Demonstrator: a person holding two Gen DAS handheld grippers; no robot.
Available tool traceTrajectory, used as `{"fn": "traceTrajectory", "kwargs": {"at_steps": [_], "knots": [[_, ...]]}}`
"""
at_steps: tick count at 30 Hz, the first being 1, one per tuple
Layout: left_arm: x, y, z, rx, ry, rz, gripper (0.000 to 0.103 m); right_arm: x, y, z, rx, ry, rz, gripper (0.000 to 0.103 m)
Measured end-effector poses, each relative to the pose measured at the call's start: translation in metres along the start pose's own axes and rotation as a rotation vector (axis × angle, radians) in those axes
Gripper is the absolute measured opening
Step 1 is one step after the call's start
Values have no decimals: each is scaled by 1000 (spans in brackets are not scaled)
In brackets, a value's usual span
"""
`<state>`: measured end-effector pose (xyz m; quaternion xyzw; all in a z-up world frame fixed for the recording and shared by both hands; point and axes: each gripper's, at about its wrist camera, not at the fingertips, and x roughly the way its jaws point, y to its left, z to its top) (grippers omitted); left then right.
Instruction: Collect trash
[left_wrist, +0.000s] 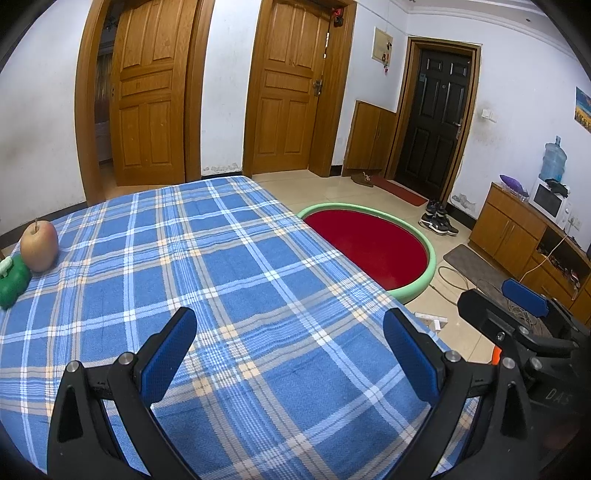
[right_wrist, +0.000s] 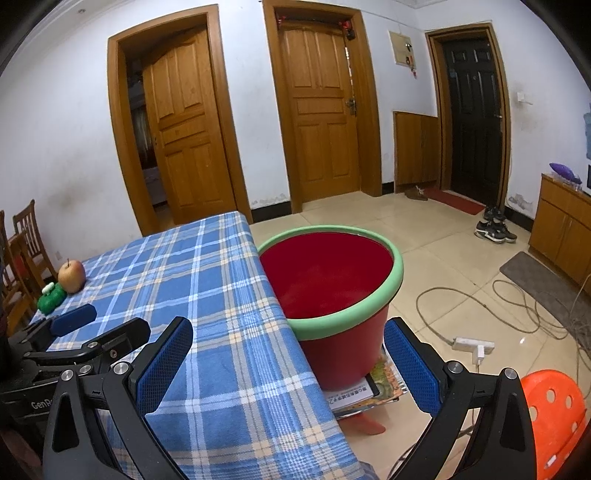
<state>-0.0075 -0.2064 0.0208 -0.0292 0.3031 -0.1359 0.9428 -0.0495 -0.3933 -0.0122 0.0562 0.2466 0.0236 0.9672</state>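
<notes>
Tablecloth (right_wrist: 207, 295); red bucket (right_wrist: 332, 280) beside.

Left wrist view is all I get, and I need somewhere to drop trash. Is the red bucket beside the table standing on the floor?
Observer: No. The bucket stands on a stack of books, raised off the floor.
Operator: Any trash in it?
Observer: None shows inside, though its bottom is hidden.
Operator: What's past the apple?
Observer: Wooden chairs stand beyond that table edge.
</notes>
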Motion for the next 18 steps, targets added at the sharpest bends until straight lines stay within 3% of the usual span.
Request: {"fn": "traceTrajectory", "kwargs": {"at_steps": [18], "knots": [[2, 0, 0, -2, 13, 13, 99, 3, 1, 1, 2, 12, 5, 103]]}}
